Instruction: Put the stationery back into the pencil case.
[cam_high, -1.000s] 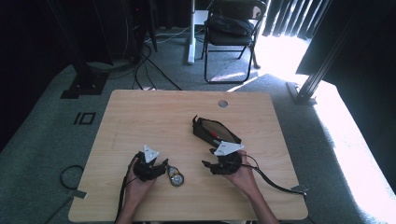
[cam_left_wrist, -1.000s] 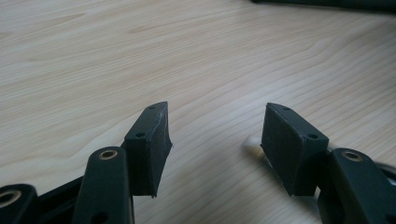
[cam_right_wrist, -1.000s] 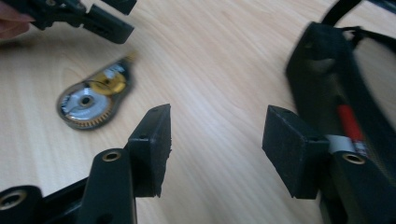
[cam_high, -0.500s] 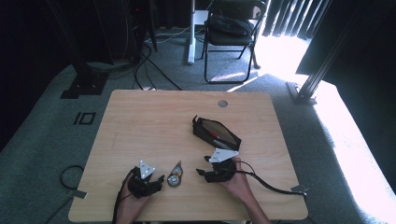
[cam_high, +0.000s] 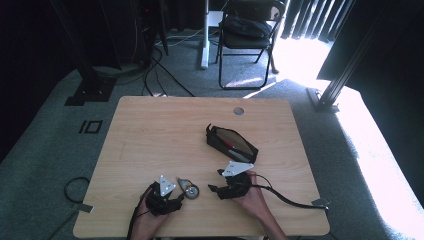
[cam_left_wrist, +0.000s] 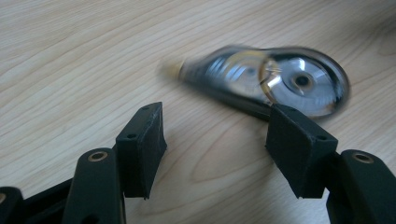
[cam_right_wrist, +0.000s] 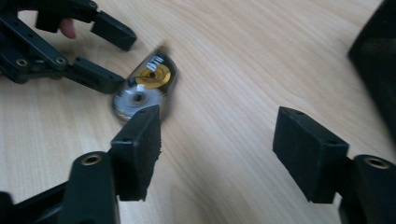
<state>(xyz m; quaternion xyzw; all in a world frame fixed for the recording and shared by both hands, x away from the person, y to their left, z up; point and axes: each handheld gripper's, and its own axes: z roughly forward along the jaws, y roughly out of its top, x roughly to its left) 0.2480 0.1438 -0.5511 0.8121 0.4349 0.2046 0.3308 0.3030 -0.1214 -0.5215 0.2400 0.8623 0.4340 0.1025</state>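
A clear correction-tape dispenser (cam_high: 188, 189) lies flat on the wooden table (cam_high: 150, 135) between the two grippers. In the left gripper view the dispenser (cam_left_wrist: 275, 81) lies just past one jaw tip, blurred. My left gripper (cam_left_wrist: 215, 121) is open; its jaws have just been opening, with nothing between the pads. In the high view the left gripper (cam_high: 178, 198) sits left of the dispenser, near the front edge. My right gripper (cam_right_wrist: 217, 126) is open over bare wood, its jaws having just been opening. The dispenser (cam_right_wrist: 144, 86) lies beyond its left jaw, with the left gripper (cam_right_wrist: 119, 60) at it.
An open black pencil case (cam_high: 232, 142) lies behind the right gripper (cam_high: 216, 181), and its dark side (cam_right_wrist: 376, 60) edges the right gripper view. A cable grommet (cam_high: 238, 110) sits near the table's far edge. A folding chair (cam_high: 250, 30) stands beyond the table.
My left gripper has drawn back toward the near edge, off the tape dispenser, which has stayed in place. The right gripper has shifted only slightly.
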